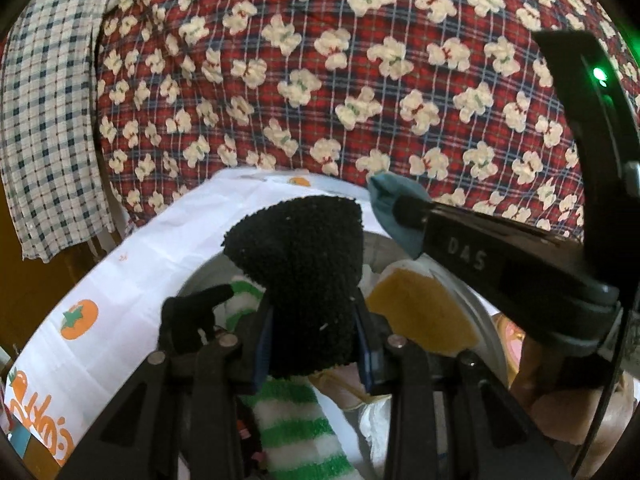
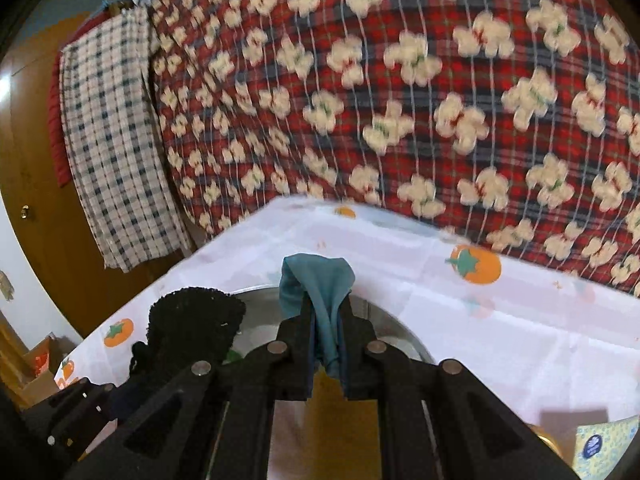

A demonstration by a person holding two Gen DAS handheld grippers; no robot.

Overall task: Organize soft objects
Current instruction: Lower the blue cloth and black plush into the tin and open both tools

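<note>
Bottom centre: left gripper [image 1: 316, 344] clamped on a black fuzzy sock [image 1: 300, 276]; right gripper [image 2: 326, 340] pinched shut on thin teal cloth [image 2: 316, 292]. Both hang over the metal bowl [image 1: 472, 300] of remaining socks, mid-frame. Beyond, tomato-print tablecloth [image 2: 480, 320], then red plaid blanket [image 1: 320, 80]. Risk: teal's shallow pinch slipping, dropping it back.

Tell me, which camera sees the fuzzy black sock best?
The left wrist view. There the black sock fills the middle, pinched between the left gripper fingers, its nubby texture sharp. In the right wrist view it sits small at the lower left, partly hidden behind the gripper frame.
</note>
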